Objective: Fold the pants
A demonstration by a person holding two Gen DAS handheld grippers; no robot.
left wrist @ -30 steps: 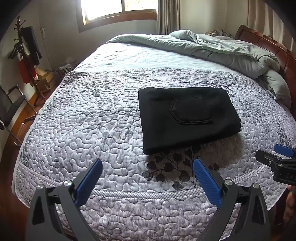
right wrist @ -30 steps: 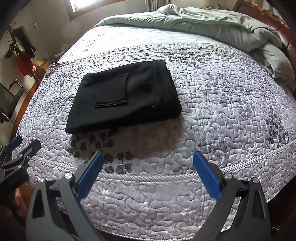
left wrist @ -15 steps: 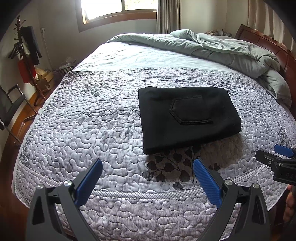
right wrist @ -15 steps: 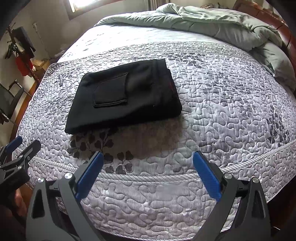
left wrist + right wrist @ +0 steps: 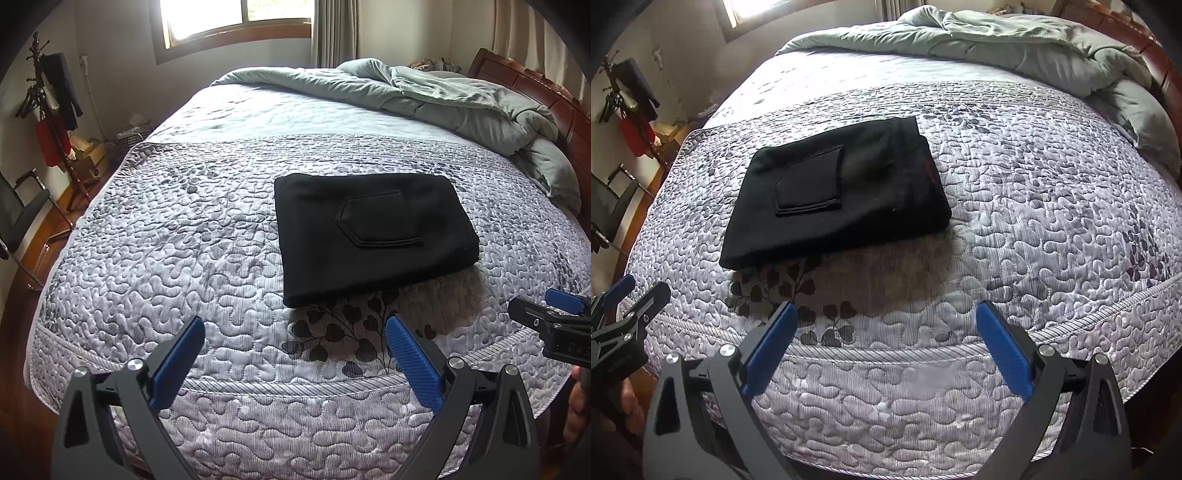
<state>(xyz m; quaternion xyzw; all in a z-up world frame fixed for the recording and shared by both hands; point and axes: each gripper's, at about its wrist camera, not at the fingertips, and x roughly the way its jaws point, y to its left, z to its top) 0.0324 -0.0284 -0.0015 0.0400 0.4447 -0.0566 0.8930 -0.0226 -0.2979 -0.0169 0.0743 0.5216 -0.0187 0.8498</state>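
Black pants (image 5: 373, 232) lie folded into a flat rectangle on the grey quilted bedspread (image 5: 184, 236), a back pocket facing up. The same pants (image 5: 838, 192) sit left of centre in the right wrist view. My left gripper (image 5: 295, 332) hangs open over the bed's near edge, short of the pants, with nothing between its blue pads. My right gripper (image 5: 886, 317) is also open and empty, held back from the pants' near edge. Each gripper shows at the other view's side: the right gripper (image 5: 554, 317) and the left gripper (image 5: 624, 310).
A rumpled green duvet (image 5: 424, 96) is bunched at the far end against the wooden headboard (image 5: 535, 85). A coat rack (image 5: 51, 110) and a chair (image 5: 22, 214) stand left of the bed. A window (image 5: 236, 18) is behind.
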